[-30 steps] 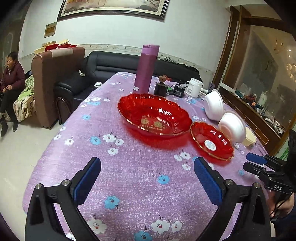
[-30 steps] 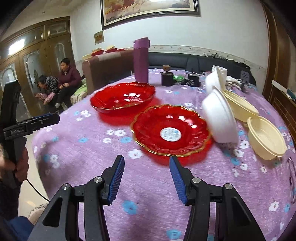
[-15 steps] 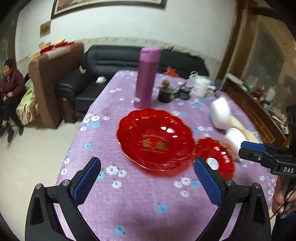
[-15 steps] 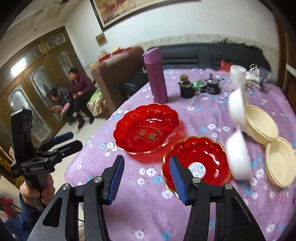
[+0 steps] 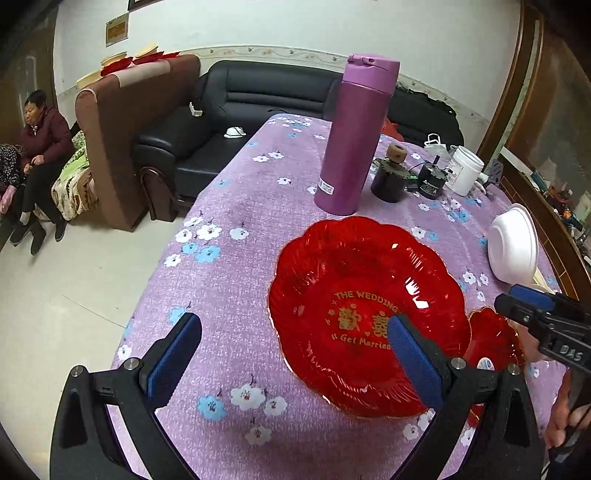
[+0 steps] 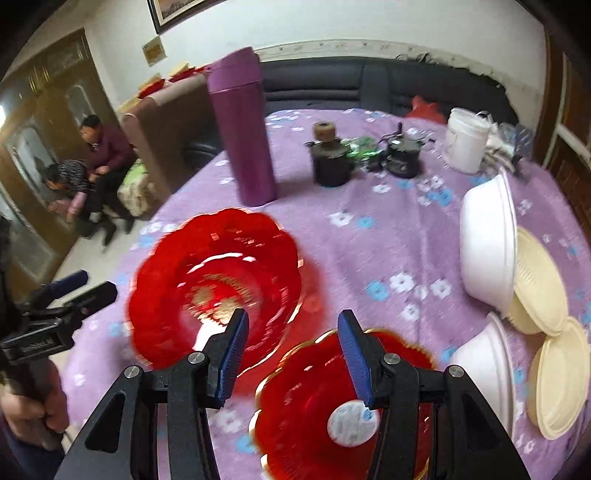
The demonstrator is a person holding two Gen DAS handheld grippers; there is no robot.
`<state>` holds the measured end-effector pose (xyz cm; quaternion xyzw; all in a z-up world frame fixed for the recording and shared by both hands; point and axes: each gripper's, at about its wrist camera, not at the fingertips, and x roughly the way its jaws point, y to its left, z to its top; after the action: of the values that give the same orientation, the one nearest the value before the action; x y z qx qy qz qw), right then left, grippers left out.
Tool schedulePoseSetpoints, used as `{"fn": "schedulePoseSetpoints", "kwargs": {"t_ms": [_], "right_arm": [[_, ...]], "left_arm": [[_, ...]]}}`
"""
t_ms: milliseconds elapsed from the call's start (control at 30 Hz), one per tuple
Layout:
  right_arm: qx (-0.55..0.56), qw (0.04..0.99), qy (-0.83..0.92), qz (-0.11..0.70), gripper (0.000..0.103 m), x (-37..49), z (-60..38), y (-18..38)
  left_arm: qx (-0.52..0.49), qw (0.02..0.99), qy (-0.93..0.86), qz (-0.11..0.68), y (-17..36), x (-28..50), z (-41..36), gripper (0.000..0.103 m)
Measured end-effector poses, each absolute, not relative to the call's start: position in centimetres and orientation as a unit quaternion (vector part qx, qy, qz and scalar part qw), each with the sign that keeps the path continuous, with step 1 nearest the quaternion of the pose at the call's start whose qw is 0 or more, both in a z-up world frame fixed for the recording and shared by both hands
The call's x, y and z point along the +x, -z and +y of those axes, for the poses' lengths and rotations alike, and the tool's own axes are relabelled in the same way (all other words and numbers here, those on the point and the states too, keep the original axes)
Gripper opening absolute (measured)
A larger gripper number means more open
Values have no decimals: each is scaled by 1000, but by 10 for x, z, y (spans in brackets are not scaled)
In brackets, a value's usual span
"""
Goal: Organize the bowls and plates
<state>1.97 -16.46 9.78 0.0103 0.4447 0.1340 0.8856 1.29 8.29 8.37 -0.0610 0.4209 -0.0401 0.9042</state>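
Left wrist: large red plate [image 5: 354,295] near table edge [image 5: 162,266].

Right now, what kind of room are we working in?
Most likely a home living room: a black leather sofa stands behind a table with a purple flowered cloth, a framed painting hangs on the wall, and people sit nearby.

Downward wrist views; shared red plate [image 5: 369,314]
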Motion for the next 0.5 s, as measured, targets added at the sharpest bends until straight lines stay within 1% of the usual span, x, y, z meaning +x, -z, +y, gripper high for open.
{"fn": "schedulePoseSetpoints", "kwargs": {"t_ms": [67,300,500], "right_arm": [[-7,897,-100,431,54,20,-163,-96],[9,911,-89,403,55,5,-154,-96],[-32,914,-74,399,54,7,-146,-96]], "left_arm": [[-54,906,38,418,-83,14,80,101],[-28,915,31,402,-85,11,70,101],[-29,907,21,420,-73,25,74,101]]}}
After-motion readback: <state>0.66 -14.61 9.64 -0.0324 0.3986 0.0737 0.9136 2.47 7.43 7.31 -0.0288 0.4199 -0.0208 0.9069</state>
